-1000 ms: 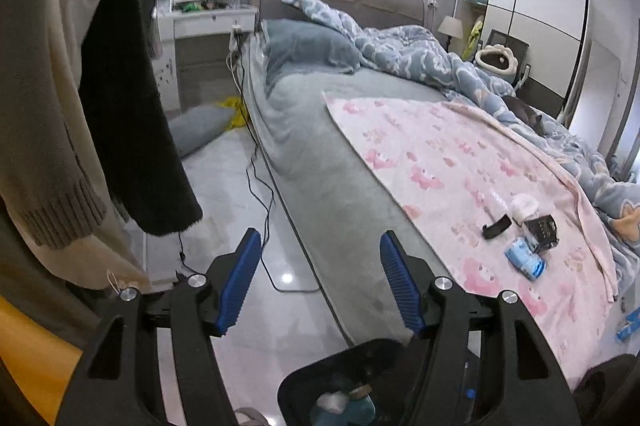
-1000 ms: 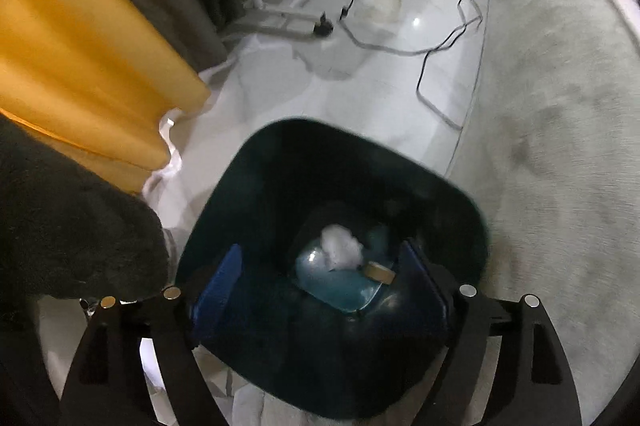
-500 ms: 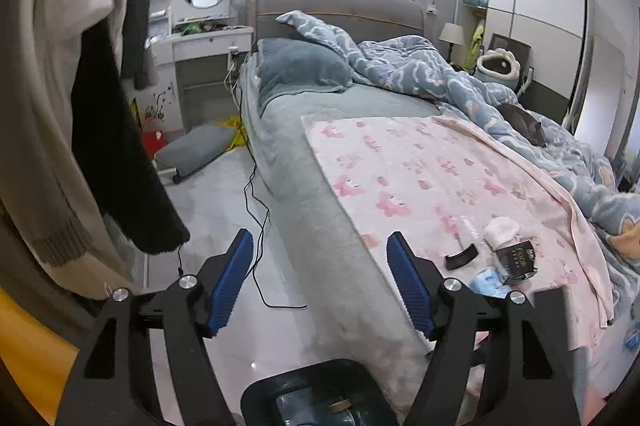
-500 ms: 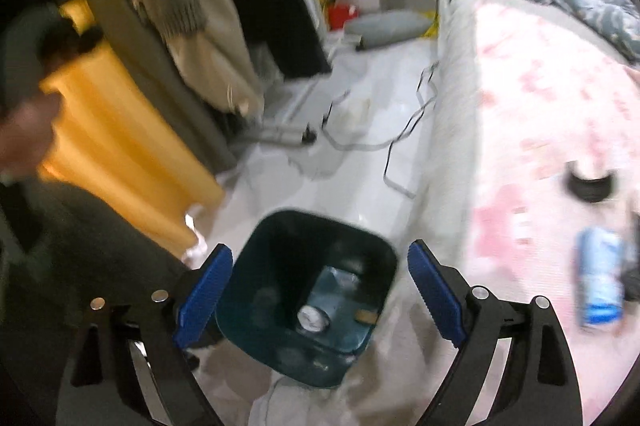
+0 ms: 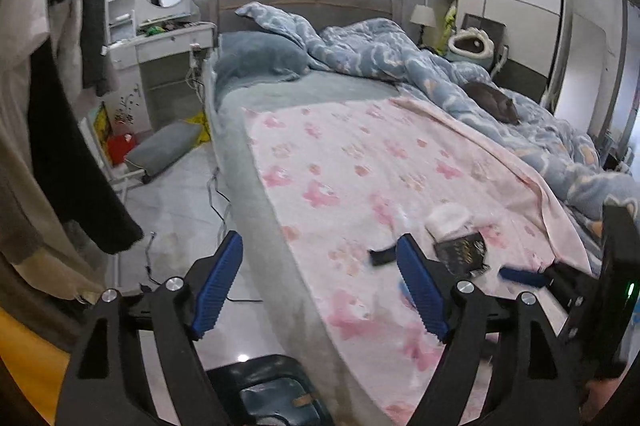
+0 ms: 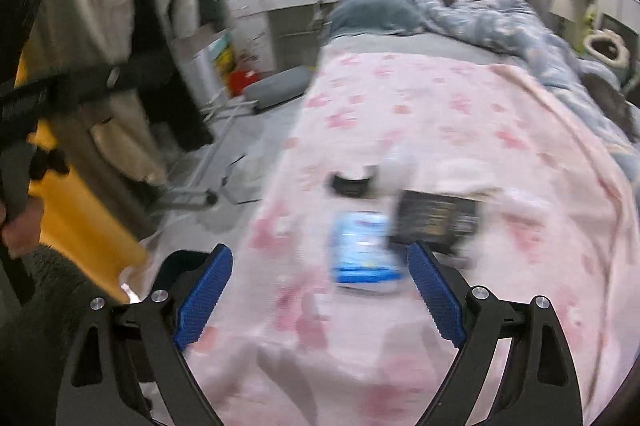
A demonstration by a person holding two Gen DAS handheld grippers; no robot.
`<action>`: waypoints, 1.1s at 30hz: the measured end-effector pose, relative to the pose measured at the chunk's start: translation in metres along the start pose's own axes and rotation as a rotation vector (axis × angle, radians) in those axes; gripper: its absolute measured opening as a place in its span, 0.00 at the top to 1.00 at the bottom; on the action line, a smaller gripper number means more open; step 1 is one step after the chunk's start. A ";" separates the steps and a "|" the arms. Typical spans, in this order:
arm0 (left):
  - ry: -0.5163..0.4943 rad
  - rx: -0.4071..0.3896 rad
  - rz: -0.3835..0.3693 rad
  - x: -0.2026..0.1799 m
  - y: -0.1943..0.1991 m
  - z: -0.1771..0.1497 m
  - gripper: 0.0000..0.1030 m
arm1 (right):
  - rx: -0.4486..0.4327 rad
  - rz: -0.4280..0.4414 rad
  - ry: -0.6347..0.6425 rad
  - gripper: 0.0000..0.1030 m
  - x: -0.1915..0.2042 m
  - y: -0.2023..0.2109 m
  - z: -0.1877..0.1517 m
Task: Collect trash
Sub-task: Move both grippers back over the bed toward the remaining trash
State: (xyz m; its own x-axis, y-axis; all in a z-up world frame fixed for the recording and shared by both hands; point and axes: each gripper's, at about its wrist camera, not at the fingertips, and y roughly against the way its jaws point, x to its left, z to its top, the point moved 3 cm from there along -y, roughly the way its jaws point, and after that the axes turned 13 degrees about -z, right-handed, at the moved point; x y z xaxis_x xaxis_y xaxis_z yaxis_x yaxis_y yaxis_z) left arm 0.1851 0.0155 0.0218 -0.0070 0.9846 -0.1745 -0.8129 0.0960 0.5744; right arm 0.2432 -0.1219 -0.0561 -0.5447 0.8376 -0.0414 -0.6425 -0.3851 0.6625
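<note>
My right gripper (image 6: 320, 300), jaws spread and empty, nears the blue packet (image 6: 363, 252) on the pink blanket (image 6: 460, 113); risk: pinching blanket or the touching black packet (image 6: 436, 222).

Blue packet (image 6: 364, 253), black wrapper (image 6: 436, 222), flat on pink blanket (image 6: 460, 129)

bed (image 5: 256, 193) under my jaws | pink blanket (image 6: 440, 113) spread on it | blue packet (image 6: 362, 250) at 12, black pouch (image 6: 438, 220) at 1, black band (image 6: 352, 183) beyond | blue quilt (image 5: 380, 53) at 2
</note>
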 end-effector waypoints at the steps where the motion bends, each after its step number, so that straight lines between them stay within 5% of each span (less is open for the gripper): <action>1: -0.003 0.010 -0.006 -0.005 -0.006 -0.003 0.21 | -0.005 -0.019 -0.024 0.12 -0.009 -0.002 -0.003; 19: 0.007 0.142 -0.095 -0.075 -0.087 -0.052 0.12 | -0.059 -0.066 -0.245 0.12 -0.123 0.013 -0.043; 33: 0.019 0.198 -0.121 -0.101 -0.119 -0.070 0.10 | -0.052 -0.058 -0.277 0.11 -0.140 0.001 -0.048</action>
State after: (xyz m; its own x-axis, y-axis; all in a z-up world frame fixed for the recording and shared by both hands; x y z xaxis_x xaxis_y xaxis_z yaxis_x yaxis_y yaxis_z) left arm 0.2418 -0.1058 -0.0845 0.0714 0.9614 -0.2659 -0.6781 0.2422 0.6939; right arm 0.2930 -0.2587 -0.0855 -0.3425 0.9301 0.1324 -0.6988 -0.3464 0.6258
